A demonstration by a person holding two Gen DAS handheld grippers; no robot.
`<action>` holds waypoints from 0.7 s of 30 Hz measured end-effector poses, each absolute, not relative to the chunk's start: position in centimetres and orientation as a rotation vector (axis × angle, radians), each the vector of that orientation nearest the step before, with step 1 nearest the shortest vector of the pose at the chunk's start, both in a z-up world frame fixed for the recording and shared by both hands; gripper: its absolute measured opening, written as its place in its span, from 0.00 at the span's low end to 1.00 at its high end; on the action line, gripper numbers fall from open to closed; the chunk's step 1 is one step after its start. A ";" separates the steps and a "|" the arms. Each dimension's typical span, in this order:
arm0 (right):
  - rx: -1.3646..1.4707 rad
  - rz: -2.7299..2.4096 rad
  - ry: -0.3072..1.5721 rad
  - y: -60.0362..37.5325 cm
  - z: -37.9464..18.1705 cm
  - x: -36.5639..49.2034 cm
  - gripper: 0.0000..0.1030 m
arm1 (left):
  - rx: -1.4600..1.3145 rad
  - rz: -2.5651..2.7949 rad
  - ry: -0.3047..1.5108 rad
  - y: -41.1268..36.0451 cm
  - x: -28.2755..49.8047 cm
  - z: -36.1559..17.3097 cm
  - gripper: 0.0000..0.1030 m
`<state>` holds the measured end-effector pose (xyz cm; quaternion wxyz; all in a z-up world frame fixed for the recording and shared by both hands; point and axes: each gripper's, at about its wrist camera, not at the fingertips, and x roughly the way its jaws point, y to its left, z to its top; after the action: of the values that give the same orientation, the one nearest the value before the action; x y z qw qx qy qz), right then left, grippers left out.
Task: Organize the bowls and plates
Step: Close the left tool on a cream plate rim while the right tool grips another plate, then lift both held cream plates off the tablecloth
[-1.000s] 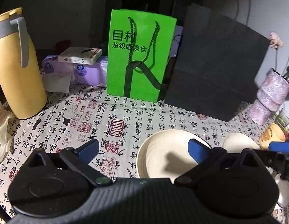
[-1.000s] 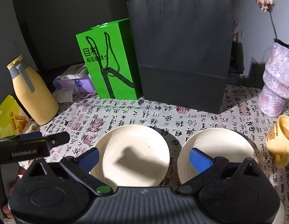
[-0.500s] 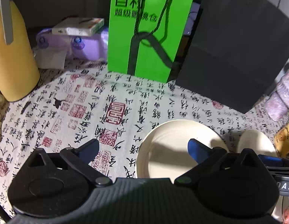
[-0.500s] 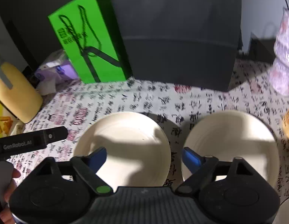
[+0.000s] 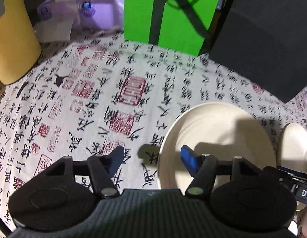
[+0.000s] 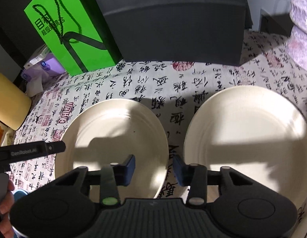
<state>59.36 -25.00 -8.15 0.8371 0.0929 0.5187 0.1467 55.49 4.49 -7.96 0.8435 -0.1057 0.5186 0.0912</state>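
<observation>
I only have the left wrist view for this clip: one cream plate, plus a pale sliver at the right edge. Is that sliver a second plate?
Observer: Yes. The right wrist view shows the second cream plate whole, and it looks about the same size as the first plate.
Reviewer: Do the two touch or overlap?
Observer: No. A strip of printed tablecloth shows between them.
Reviewer: What is the other gripper doing?
Observer: The right hand-held gripper is open and empty. In the image, the first plate's right rim lies between its fingers.
</observation>
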 end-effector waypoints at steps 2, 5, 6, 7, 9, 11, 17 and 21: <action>0.191 0.314 1.096 -24.8 -8.4 59.4 0.34 | -0.230 0.194 1.109 4.7 55.6 -8.4 0.58; 0.175 0.299 1.101 -24.8 -8.7 59.5 0.27 | -0.228 0.191 1.133 4.8 55.7 -8.9 0.44; 0.181 0.300 1.106 -24.8 -8.8 59.5 0.26 | -0.225 0.190 1.139 4.8 55.8 -9.0 0.42; 0.186 0.301 1.110 -24.9 -9.0 59.6 0.24 | -0.225 0.184 1.140 4.8 55.8 -9.1 0.38; 0.196 0.299 1.110 -25.0 -9.2 59.6 0.21 | -0.237 0.162 1.137 4.7 55.8 -9.1 0.25; 0.201 0.298 1.111 -25.0 -9.4 59.7 0.13 | -0.236 0.149 1.145 4.4 55.8 -9.0 0.17; 0.199 0.294 1.095 -25.0 -9.8 59.5 0.08 | -0.175 0.139 1.124 3.3 55.7 -9.0 0.11; 0.201 0.296 1.085 -25.0 -9.8 59.4 0.08 | -0.176 0.143 1.117 3.4 55.8 -9.0 0.11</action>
<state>59.38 -25.01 -9.83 0.8413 0.0951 0.5133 0.1401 55.75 3.38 -8.99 0.8419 -0.0833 0.5288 0.0678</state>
